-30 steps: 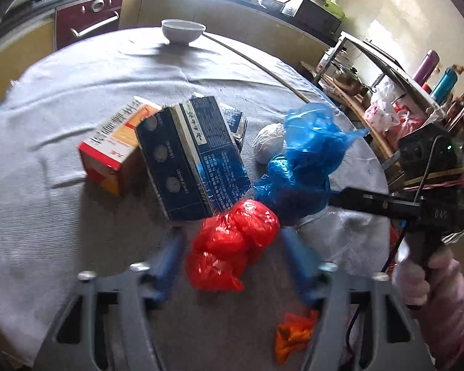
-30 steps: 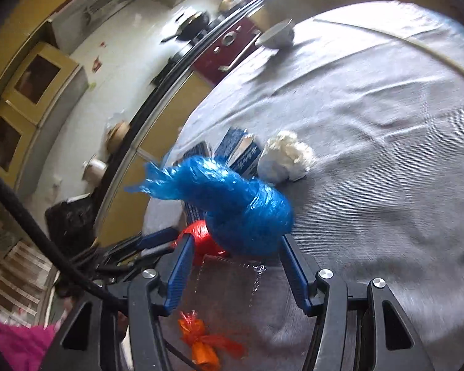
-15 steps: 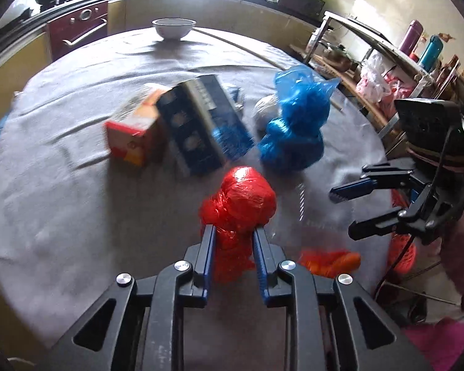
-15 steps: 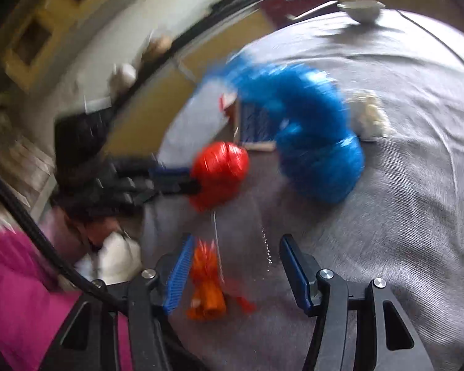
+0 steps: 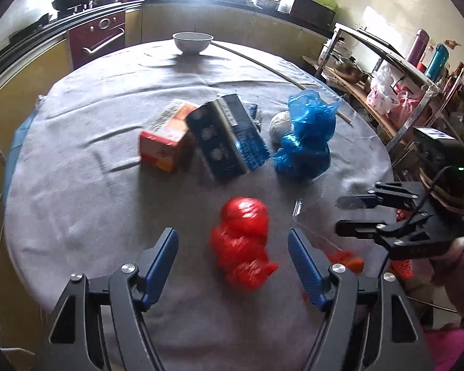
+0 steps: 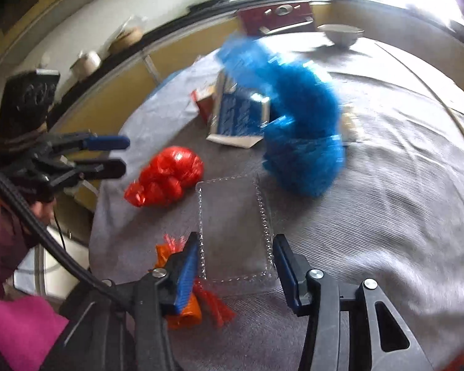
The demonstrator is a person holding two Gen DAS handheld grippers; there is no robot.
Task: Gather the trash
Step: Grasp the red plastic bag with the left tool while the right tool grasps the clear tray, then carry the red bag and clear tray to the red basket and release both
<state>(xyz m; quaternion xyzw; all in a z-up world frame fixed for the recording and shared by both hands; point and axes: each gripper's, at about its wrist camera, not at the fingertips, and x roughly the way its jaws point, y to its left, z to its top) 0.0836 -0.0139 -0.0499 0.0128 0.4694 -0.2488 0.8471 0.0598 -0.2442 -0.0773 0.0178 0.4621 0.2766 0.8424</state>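
Both tools are empty right now, so the gathering looks to be between picks. The left tool (image 5: 233, 258) hangs wide open over the grey tabletop (image 5: 77, 191), with the red plastic bag (image 5: 242, 241) lying loose between its spread fingers, untouched. The right tool (image 6: 235, 266) is also open, its fingers either side of the near end of a clear plastic tray (image 6: 233, 225), gripping nothing. Beyond the red bag sit the blue plastic bag (image 5: 306, 142), a crumpled white wad (image 5: 278, 125) just behind it, a dark blue carton (image 5: 229, 140) and an orange-and-white box (image 5: 167, 142) touching it. A small orange wrapper (image 6: 182, 303) lies under the right tool's left finger, near the tabletop's edge. I'd judge the next move is closing on the tray, which is thin and flat, so the fingers need to get low around its rim.
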